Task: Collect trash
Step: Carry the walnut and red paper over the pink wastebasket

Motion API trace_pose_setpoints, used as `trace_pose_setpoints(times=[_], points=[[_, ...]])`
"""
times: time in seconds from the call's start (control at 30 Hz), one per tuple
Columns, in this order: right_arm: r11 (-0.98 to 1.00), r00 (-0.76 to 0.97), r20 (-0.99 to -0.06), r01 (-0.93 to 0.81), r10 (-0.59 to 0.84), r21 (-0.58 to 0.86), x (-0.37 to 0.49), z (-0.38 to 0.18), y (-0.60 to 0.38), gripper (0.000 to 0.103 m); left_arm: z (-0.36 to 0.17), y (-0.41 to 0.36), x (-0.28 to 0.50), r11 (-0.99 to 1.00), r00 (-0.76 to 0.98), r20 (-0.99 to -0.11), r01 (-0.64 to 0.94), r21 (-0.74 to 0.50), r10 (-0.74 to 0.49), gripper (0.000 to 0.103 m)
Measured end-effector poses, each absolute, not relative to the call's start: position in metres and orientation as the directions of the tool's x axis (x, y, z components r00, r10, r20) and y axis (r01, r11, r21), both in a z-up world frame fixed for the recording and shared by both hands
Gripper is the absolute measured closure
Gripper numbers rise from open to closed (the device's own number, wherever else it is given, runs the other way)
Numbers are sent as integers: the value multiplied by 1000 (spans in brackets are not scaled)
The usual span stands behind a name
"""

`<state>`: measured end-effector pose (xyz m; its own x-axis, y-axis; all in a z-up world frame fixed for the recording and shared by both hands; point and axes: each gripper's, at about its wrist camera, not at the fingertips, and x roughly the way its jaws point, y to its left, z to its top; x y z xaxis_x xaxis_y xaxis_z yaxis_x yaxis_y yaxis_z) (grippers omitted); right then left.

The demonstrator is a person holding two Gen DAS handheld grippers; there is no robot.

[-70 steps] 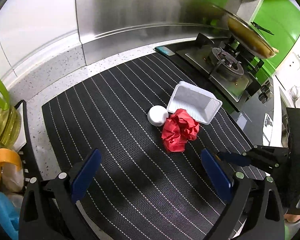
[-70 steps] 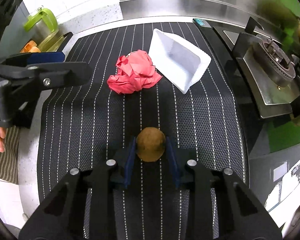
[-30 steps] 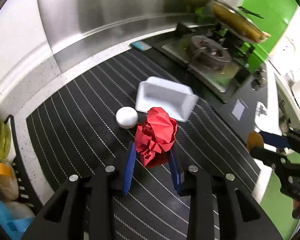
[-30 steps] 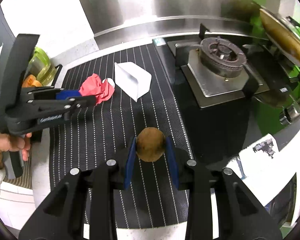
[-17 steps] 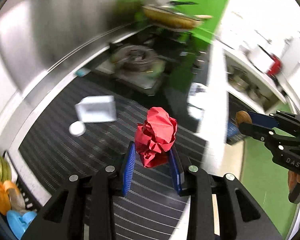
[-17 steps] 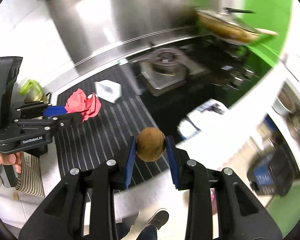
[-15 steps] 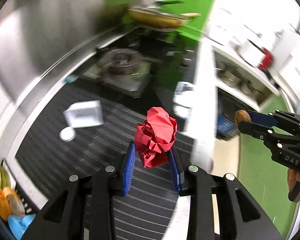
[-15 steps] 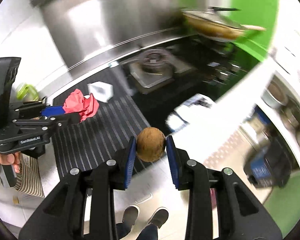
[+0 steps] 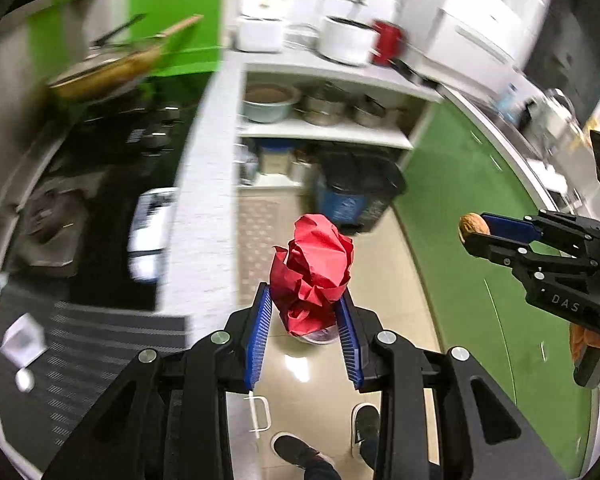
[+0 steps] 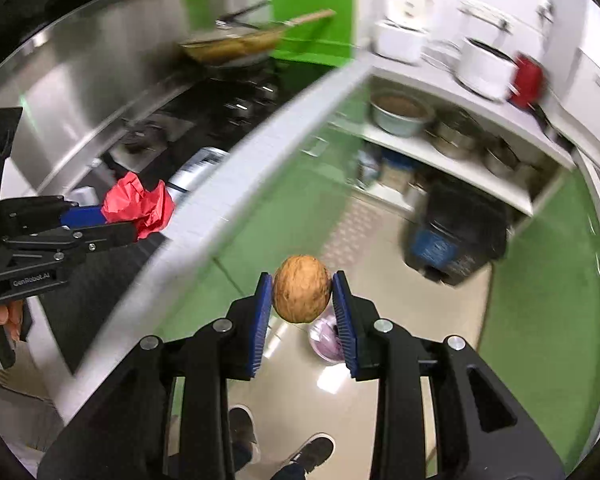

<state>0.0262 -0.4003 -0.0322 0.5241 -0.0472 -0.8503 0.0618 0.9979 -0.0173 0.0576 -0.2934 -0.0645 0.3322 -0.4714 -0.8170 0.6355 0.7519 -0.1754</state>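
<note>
Paper, red and crumpled, sits pinched between the blue pads of your left gripper, bulging up above the fingertips. You hold it out past the white counter edge, over the tiled floor. In the right wrist view the same paper shows at the left, at the tip of the left gripper, in front of the dark stovetop.

Your right gripper clamps a walnut between its blue pads, the shell held at its two sides. It too hangs over the floor. From the left wrist view the walnut shows at the tip of the right gripper, at the right of the frame against the green floor mat.

Directly below both grippers stands a small round container with a purplish inside, partly hidden by the fingers in both views; in the left view only its rim shows under the paper. Your shoes stand near it on the tiles.

Farther off, a black bin with a blue front stands by the open shelves that hold metal pots. Behind, on the counter, the striped mat carries a white tray and a small white ball, both well apart from the grippers. A pan sits on the stove, blurred.
</note>
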Motion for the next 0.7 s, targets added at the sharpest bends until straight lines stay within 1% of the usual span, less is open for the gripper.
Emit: trace_pose_setpoints(times=[0.1,0.23,0.4,0.7], points=[[995,502,-862,98,-71,-25,18,-54,-432,72,-93,-331,54,717,293,-827,674,-177,-480,71],[992,468,-880,122,-78,-23,18,-102,-475,72,-145,-375,56,694,243,-847,695,-187,-472,71],[991,423,-904,130,-60,-5,30,-176,-518,72,-227,-422,72,692,185,-879,694,-200,-440,71],[991,379,-925,129,-26,25,49,-292,-563,72,-372,-469,115,698,102,-919,683,-214,-382,71]])
